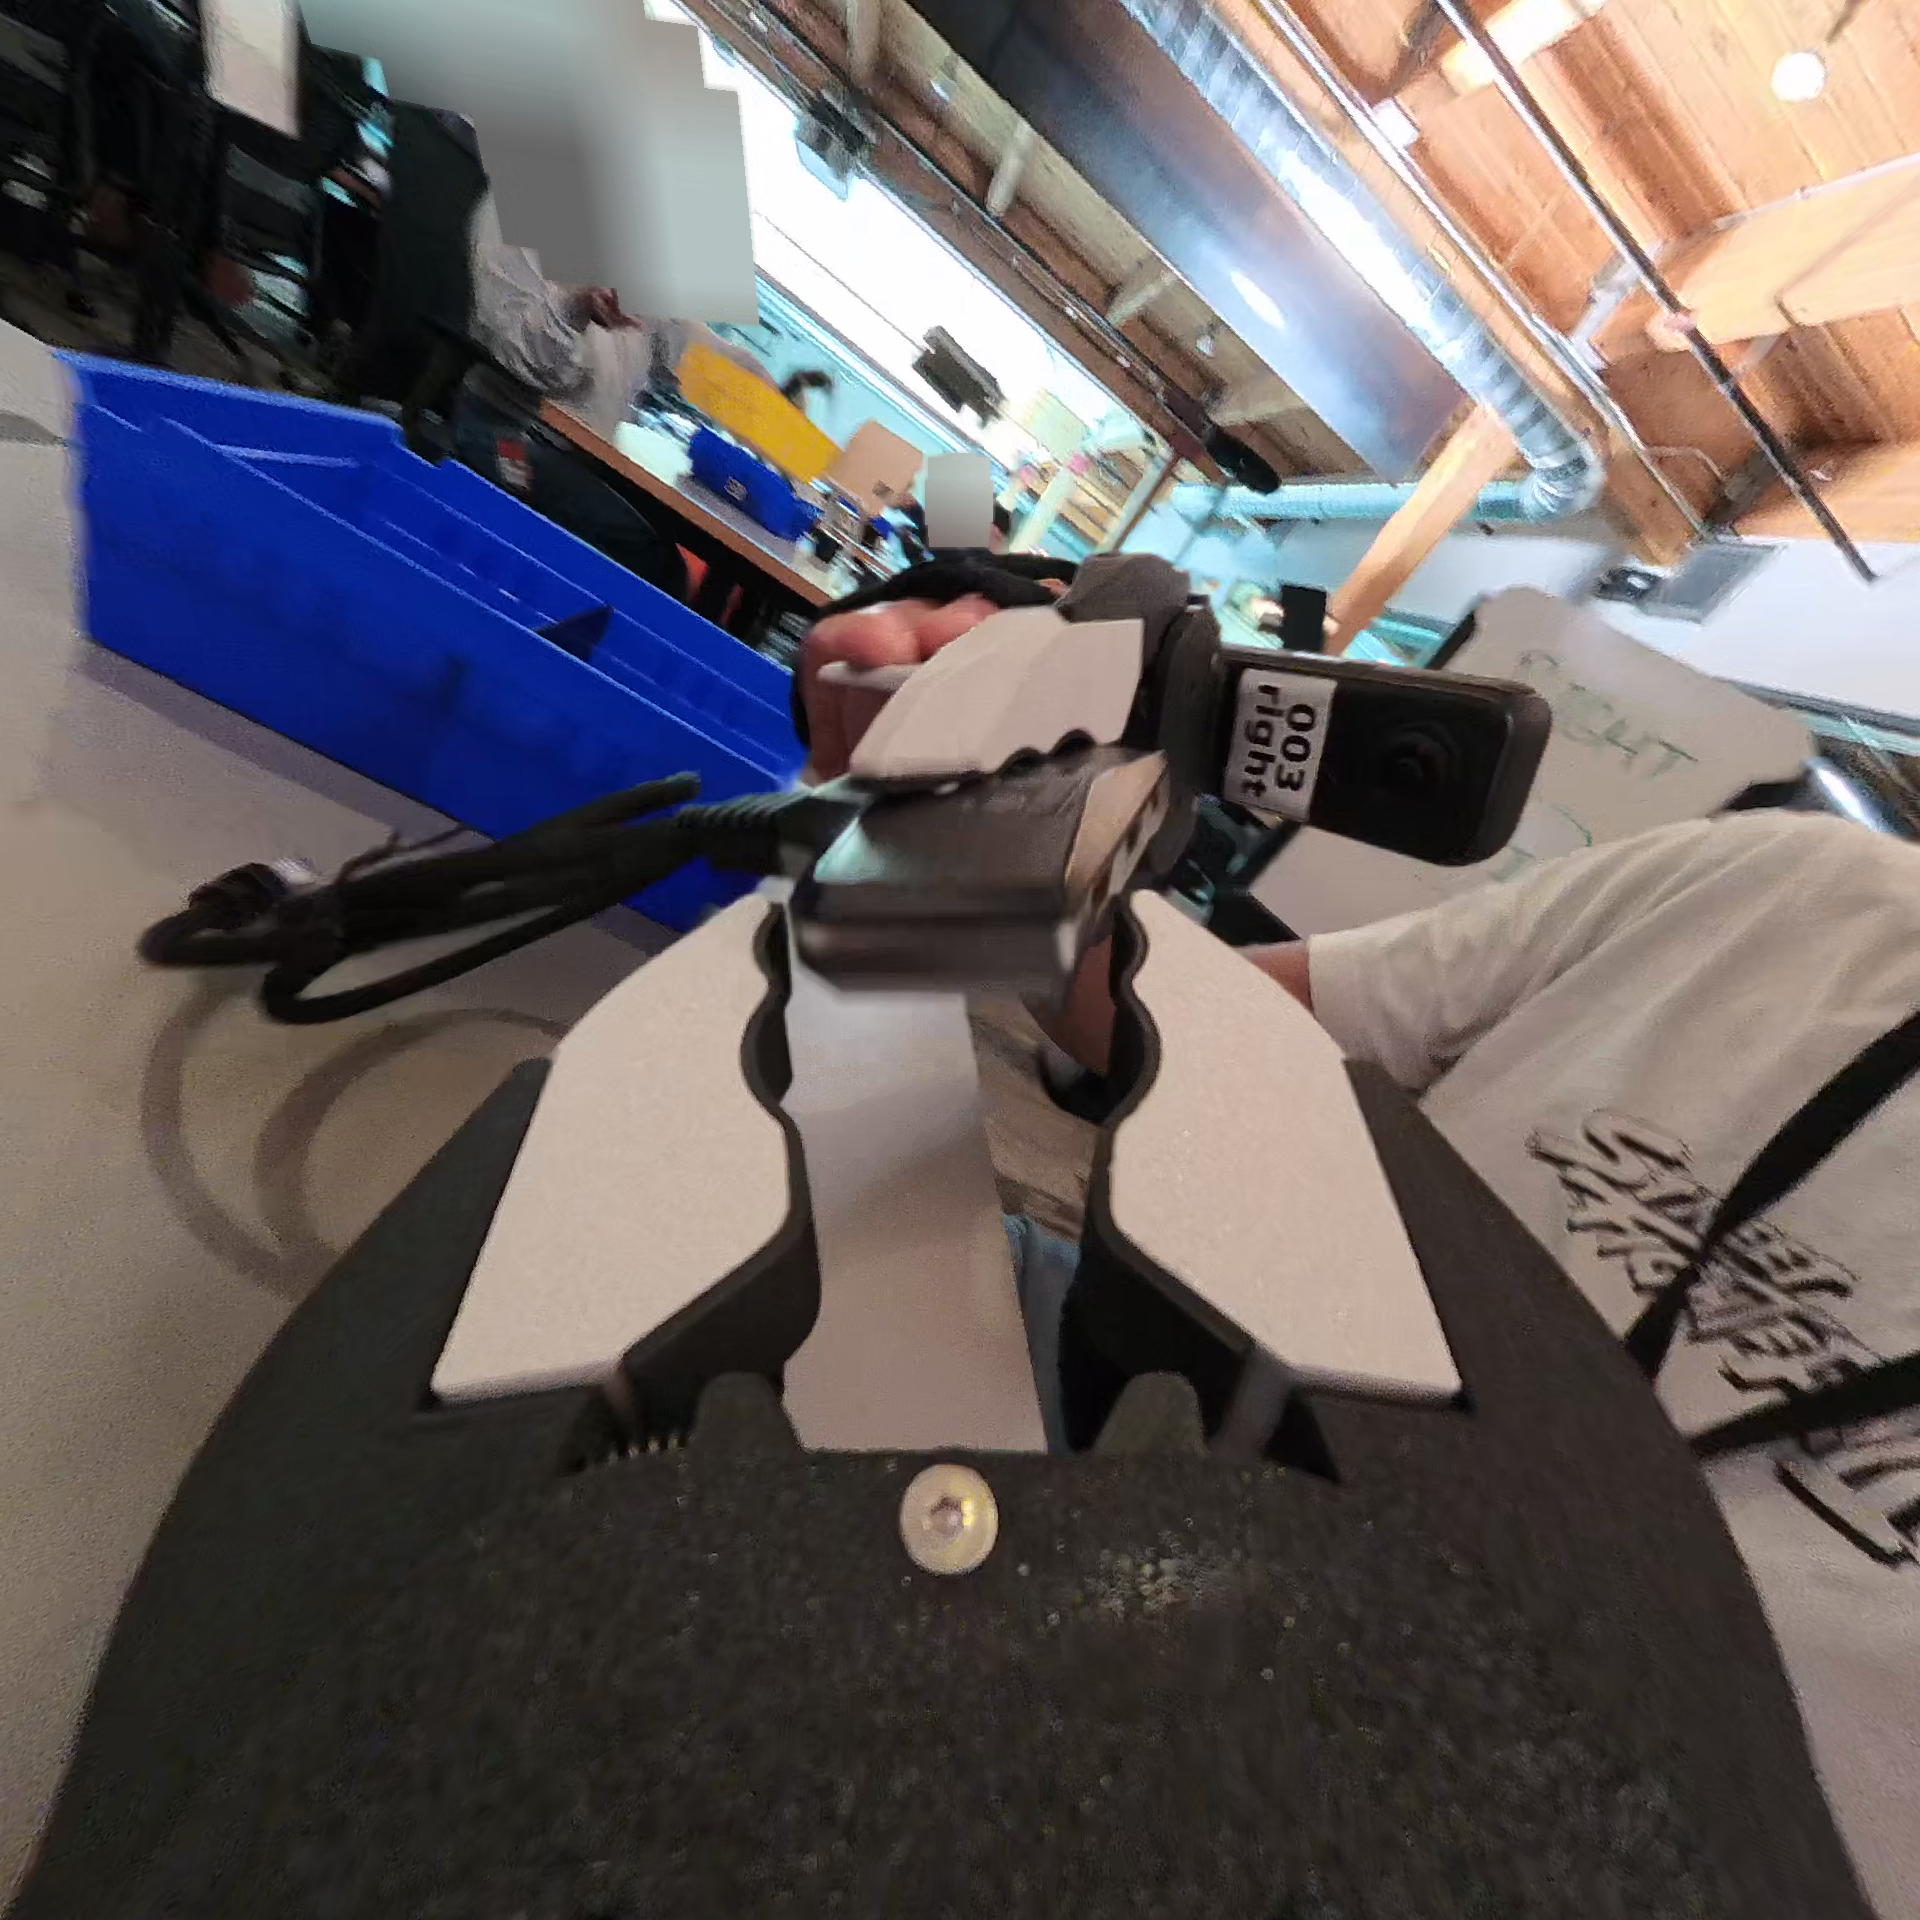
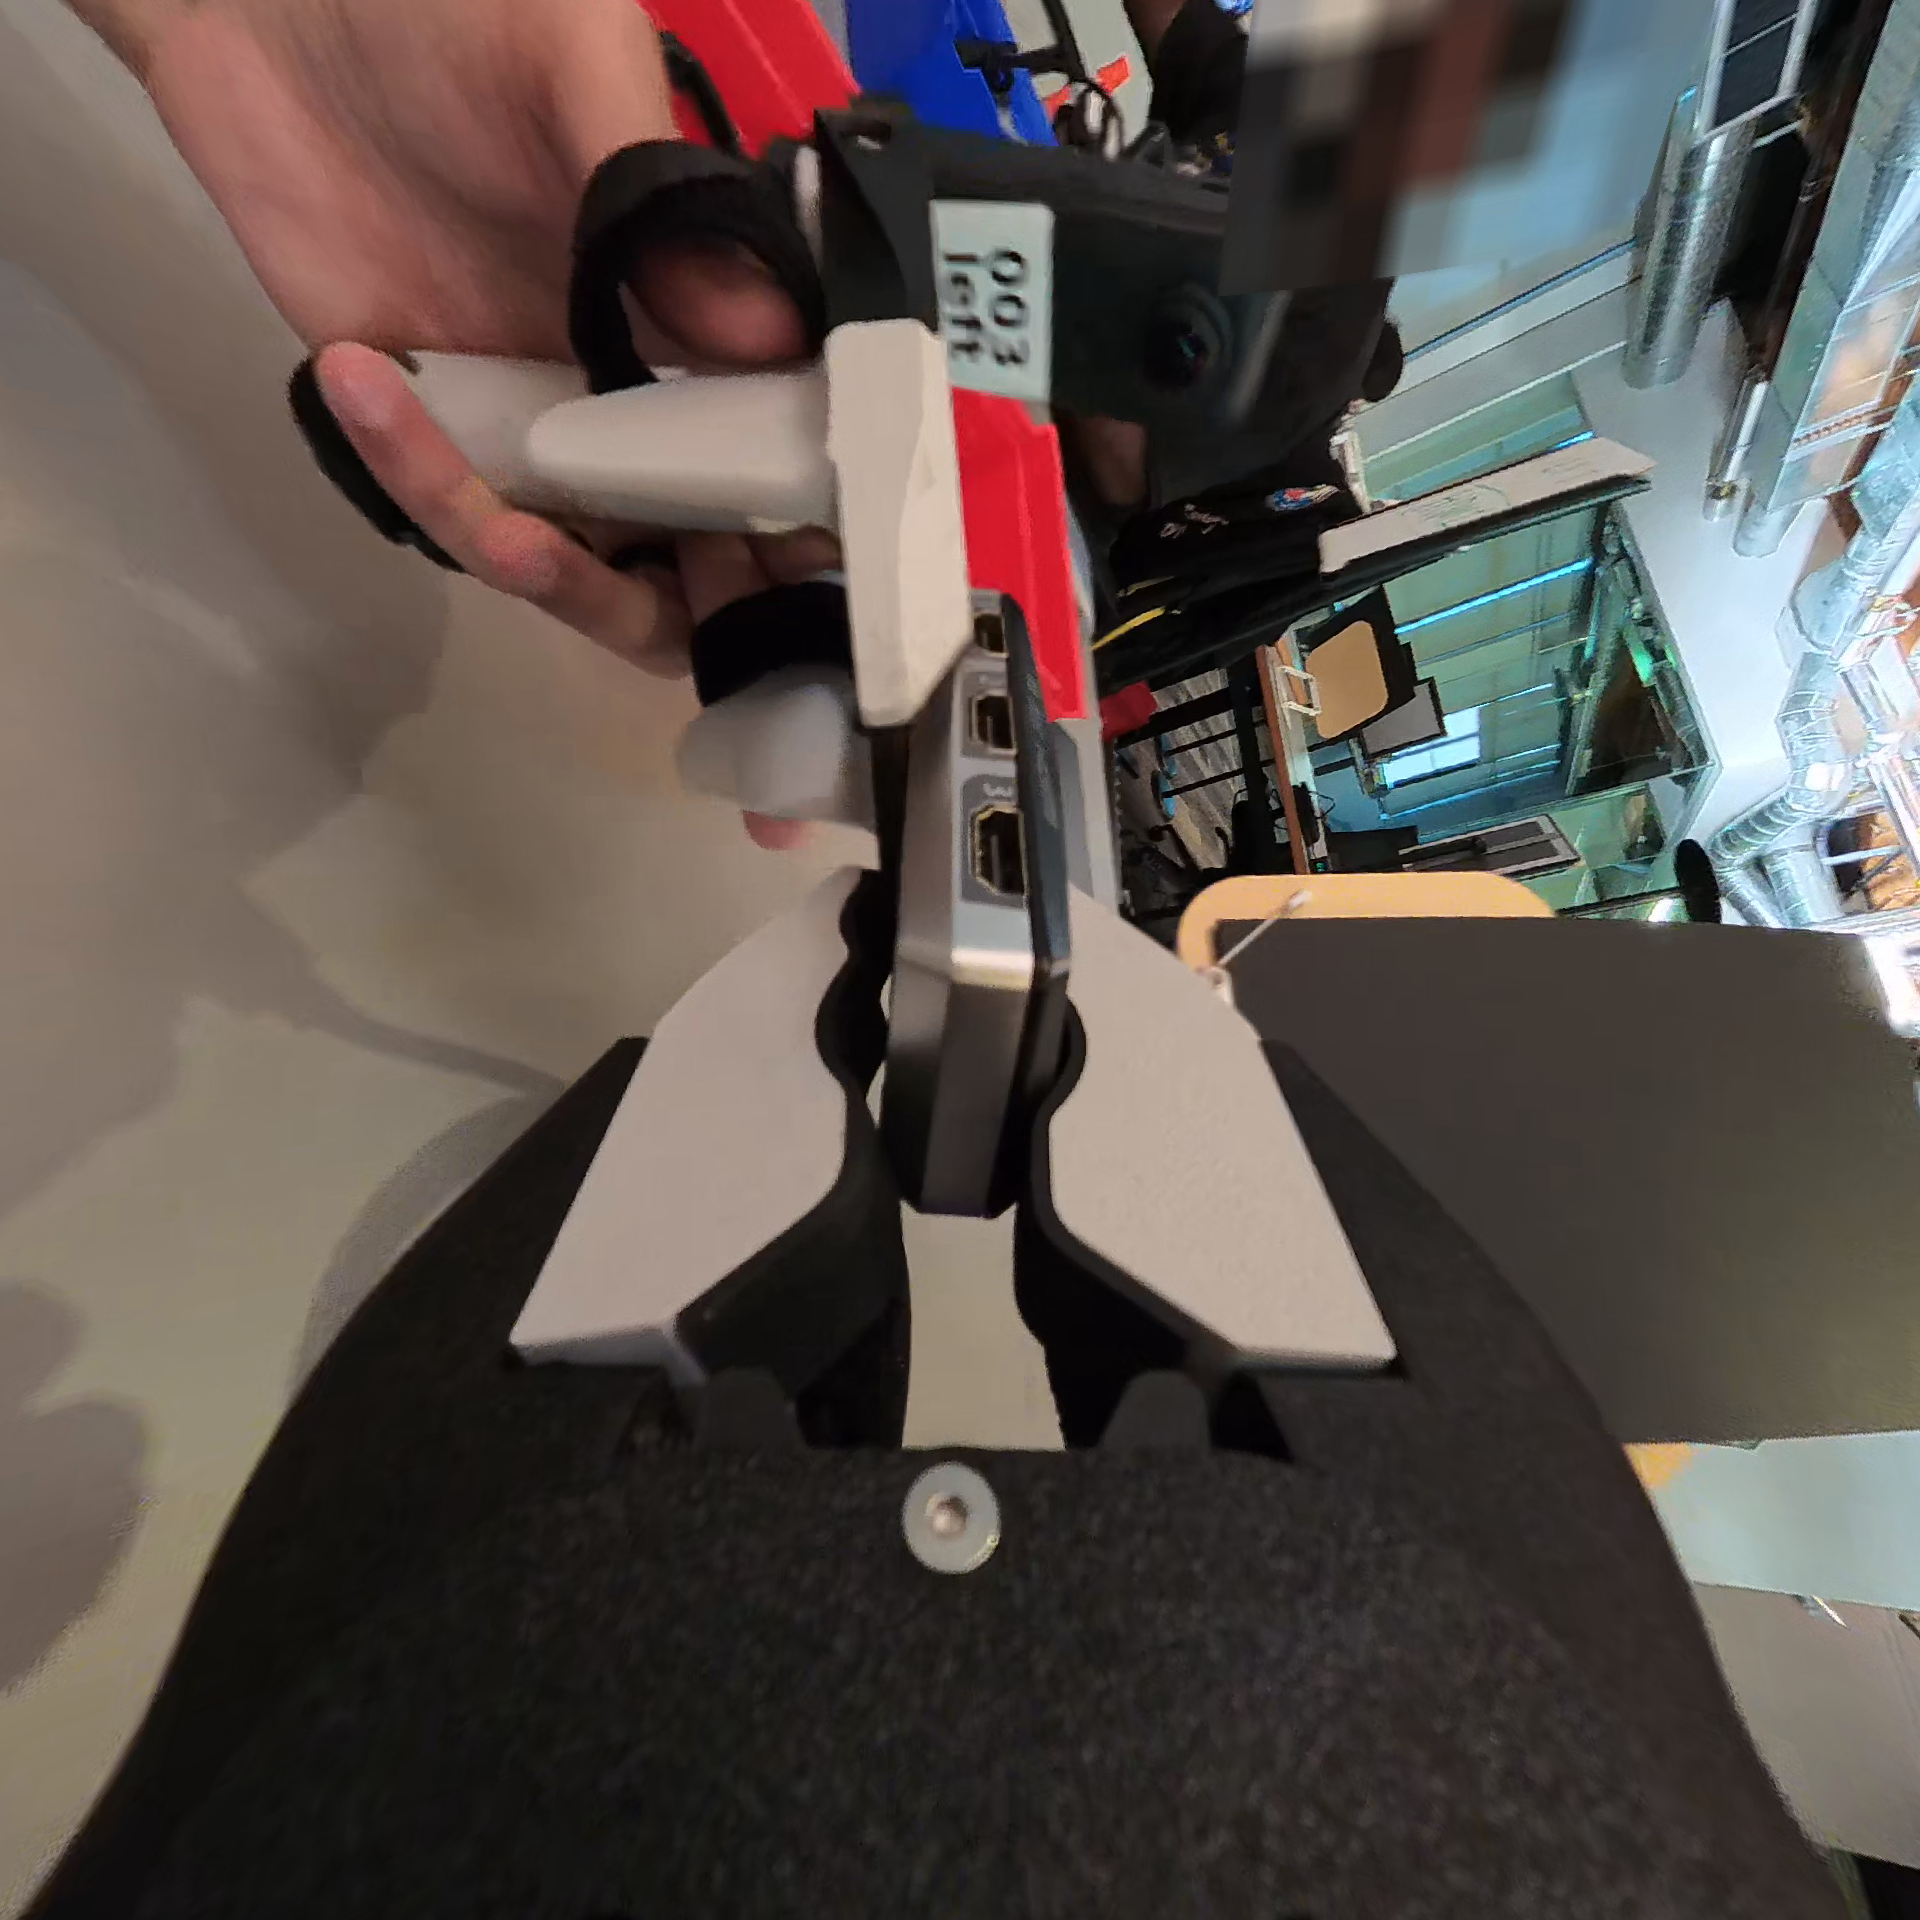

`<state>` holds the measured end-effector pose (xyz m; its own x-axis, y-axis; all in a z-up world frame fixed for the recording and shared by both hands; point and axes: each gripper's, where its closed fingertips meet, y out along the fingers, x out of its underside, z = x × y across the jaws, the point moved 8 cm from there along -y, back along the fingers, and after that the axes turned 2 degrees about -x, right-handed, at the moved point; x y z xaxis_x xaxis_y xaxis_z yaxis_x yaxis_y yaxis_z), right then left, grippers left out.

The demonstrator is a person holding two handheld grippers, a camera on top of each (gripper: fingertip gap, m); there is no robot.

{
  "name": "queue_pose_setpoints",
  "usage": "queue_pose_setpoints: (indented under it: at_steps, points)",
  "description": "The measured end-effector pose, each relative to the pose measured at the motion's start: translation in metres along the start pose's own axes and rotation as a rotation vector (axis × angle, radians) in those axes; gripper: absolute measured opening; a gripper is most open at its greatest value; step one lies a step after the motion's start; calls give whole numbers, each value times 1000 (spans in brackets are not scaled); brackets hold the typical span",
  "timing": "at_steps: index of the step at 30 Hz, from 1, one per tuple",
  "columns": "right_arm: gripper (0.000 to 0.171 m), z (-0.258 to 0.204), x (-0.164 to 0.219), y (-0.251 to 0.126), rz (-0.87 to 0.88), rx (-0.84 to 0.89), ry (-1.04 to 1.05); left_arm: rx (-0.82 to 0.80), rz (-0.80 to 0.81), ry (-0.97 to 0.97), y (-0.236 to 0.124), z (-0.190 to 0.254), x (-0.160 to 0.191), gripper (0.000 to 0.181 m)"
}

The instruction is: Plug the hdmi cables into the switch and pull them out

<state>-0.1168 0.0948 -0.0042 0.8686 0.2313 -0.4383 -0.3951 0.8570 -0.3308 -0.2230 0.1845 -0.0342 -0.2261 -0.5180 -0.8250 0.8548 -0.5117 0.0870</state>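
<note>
The switch [image 2: 961,997], a slim grey box, is being held up off the desk [image 1: 125,1091], clamped edge-on between the right gripper [image 2: 961,925] fingers, its row of ports seen empty in the right wrist view. The left gripper [image 1: 951,914] is being held spread apart with nothing in it, its tips just beside the switch. A black hdmi cable [image 1: 436,894] is being left lying near the blue bin [image 1: 364,582] at the desk's far edge, so no plugging is judged done yet.
</note>
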Motion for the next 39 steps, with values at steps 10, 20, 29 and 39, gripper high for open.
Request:
queue_pose_setpoints:
  at_steps: [10,20,29,39]
  points:
    - [25,88,16,22,-191,147,-222,-504,71,177,-56,62,55,73]
    - [25,85,12,27,-178,144,-294,-832,2,345,-92,92,124,83]
    - [25,80,24,29,-169,118,-323,-880,48,348,-102,75,111,72]
    - [25,91,33,14,-188,138,-320,-1069,-45,400,-132,64,105,60]
